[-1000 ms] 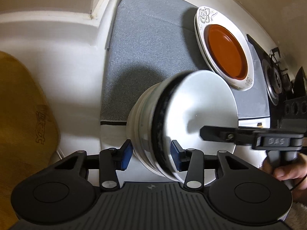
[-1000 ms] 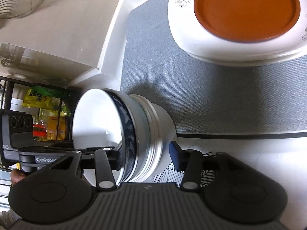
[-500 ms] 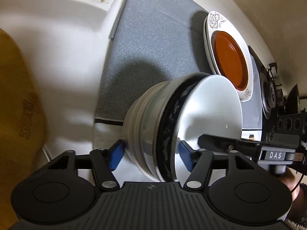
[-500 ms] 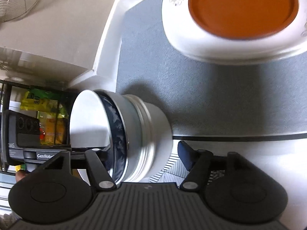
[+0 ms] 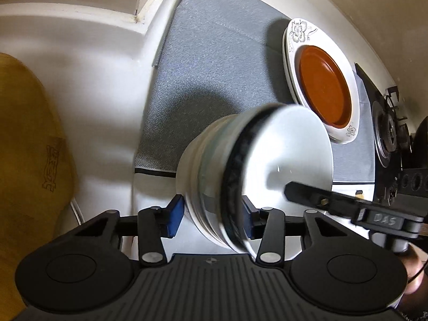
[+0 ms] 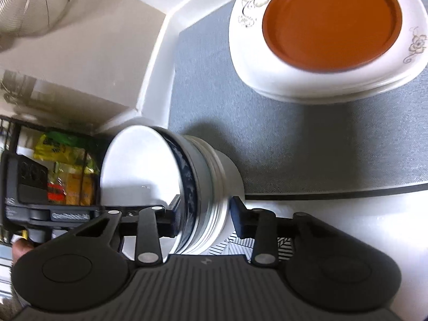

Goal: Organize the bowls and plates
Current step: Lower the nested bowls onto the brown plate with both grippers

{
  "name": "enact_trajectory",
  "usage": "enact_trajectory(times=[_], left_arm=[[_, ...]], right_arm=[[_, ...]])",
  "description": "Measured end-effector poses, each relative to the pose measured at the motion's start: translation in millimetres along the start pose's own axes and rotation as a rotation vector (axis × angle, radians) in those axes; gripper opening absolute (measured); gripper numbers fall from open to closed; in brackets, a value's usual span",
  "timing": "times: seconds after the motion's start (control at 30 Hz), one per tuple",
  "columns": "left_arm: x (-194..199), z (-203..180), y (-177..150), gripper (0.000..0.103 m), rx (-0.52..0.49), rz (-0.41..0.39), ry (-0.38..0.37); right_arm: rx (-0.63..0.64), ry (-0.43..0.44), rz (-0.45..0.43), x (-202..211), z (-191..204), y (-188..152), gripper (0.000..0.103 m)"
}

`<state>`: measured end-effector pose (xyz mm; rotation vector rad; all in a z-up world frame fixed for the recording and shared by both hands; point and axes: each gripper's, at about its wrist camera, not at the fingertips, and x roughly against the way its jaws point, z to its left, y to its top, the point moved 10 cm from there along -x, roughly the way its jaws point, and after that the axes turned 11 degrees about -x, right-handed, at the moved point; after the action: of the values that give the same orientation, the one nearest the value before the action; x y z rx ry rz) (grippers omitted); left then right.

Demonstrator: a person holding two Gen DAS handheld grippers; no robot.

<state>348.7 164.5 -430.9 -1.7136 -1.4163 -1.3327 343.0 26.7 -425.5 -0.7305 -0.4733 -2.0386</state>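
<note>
Here my left tool and right tool were both closing on the nested bowl stack. Pads touched its rim. Orange plate sat apart.

Brown plate, flowered white dish

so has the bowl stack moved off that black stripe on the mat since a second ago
No. In the left wrist view the bowl stack sits over the black stripe at the grey mat's edge, as before, below the orange plate.

A home kitchen: gas burner, hanging strainer, stacked plates.
</note>
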Motion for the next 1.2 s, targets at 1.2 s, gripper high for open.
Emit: enact_trajectory(times=[1.2], left_arm=[[18, -41, 28, 0.043, -0.064, 0.002, -0.034]], right_arm=[[-0.02, -0.004, -0.113, 57, 5, 24, 0.04]])
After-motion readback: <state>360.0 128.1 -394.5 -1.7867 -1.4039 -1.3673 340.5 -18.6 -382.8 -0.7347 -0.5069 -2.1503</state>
